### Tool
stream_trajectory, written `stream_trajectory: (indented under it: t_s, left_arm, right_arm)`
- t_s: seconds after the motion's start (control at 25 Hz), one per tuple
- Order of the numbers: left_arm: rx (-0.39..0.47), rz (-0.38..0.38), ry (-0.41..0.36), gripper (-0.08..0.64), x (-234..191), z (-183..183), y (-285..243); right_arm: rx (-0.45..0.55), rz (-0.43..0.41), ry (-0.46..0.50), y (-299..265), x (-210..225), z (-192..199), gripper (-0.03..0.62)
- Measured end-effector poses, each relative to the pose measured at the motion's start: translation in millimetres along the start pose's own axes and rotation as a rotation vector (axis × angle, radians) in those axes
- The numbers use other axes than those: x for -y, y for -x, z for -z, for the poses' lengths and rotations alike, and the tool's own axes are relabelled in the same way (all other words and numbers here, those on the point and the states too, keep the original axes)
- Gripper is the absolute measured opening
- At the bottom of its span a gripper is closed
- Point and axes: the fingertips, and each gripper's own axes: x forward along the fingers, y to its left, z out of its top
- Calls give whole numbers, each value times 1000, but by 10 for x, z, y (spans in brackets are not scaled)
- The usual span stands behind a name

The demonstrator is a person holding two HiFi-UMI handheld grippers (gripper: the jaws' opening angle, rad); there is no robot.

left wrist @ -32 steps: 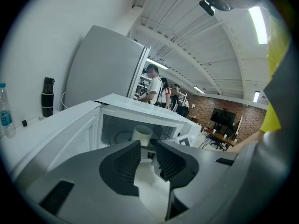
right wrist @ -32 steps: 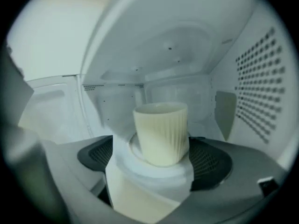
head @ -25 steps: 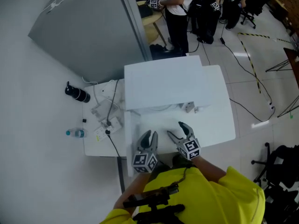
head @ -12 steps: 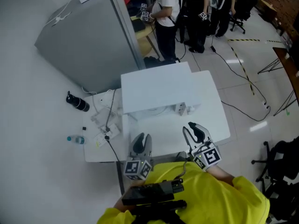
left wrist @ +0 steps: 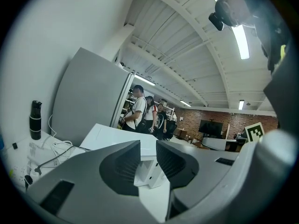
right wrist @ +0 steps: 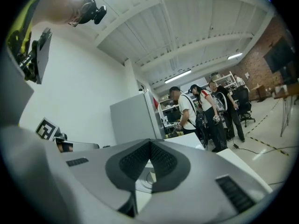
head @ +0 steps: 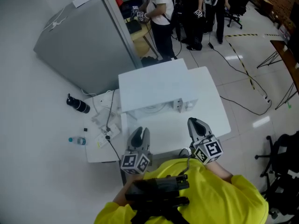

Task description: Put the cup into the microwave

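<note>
A tall grey cabinet point(head: 84, 41) filled the back left of the room as we saw it from above, with a group of people point(head: 163, 8) standing on the open floor beyond. In front of the cabinet, a white table point(head: 212, 113) carried a white microwave point(head: 154, 80), its front, apparently open, facing a person in a yellow top point(head: 210, 195). Just to the left, a lower side table point(head: 99, 154) held loose cables and a power strip point(head: 102, 133). A black bottle point(head: 77, 103) and a smaller water bottle point(head: 76, 140) stood at its left edge. The person held both tools above the near edge of the white table, clear of the microwave. The left gripper point(head: 139, 131) had its jaws drawn in to a narrow slit with nothing between them. The right gripper point(head: 194, 122) had its ribbed pads pressed together, also on nothing. We found the cup point(right wrist: 151, 171) only as a small pale shape on the round plate inside the microwave, glimpsed under the right gripper's closed pads and too small to describe further.
</note>
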Motion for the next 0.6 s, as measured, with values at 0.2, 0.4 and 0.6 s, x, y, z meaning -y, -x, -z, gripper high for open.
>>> stream_trajectory:
  t_s: [0.2, 0.4, 0.6]
  left_arm:
    - [-7, -3, 18, 101, -10, 4, -45]
    - [-24, -23, 20, 101, -39, 47, -32]
    - [-34, -31, 24, 101, -91, 71, -57]
  right_arm:
    - [-46, -24, -42, -9, -27, 149, 5]
    - [-54, -65, -37, -112, -83, 142, 5]
    - [-72, -91, -35, -225, -102, 164, 5]
